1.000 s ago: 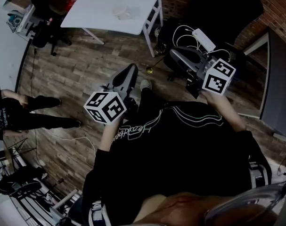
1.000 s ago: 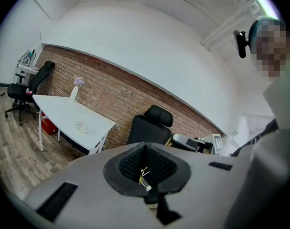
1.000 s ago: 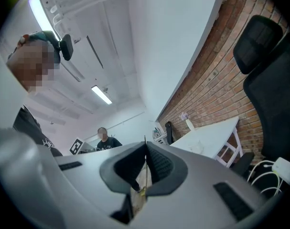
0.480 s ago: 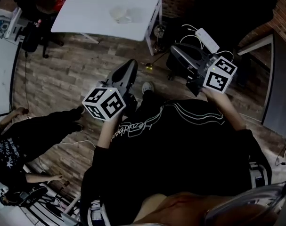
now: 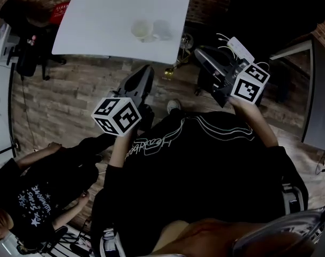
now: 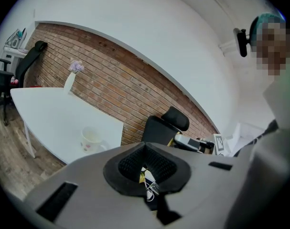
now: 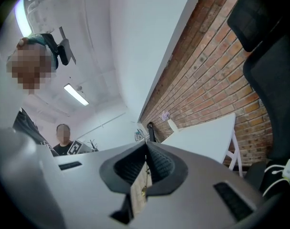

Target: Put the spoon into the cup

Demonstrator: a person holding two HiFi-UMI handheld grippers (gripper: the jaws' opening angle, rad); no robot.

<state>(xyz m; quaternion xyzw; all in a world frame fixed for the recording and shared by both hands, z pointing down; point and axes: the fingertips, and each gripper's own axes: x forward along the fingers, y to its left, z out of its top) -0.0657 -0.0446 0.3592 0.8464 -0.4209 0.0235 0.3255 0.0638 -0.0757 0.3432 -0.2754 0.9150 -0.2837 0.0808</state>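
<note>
Both of your tools are closed tight with nothing in them: the left tool (image 5: 143, 78) near the middle of the frame, the right tool (image 5: 202, 55) at the upper right. The cup (image 5: 142, 31) stands on the white tabletop (image 5: 98, 15) at the top middle, well apart from both tools.

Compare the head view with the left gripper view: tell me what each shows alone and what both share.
Head view only: a person sitting on the floor, and the marker cube on the left hand-held gripper. Left gripper view only: the pale flowers at the table's far end, the camera mount on the wearer's head, and that gripper's jaws seen close up, together. Both: the white table and the cup standing on it.
</note>
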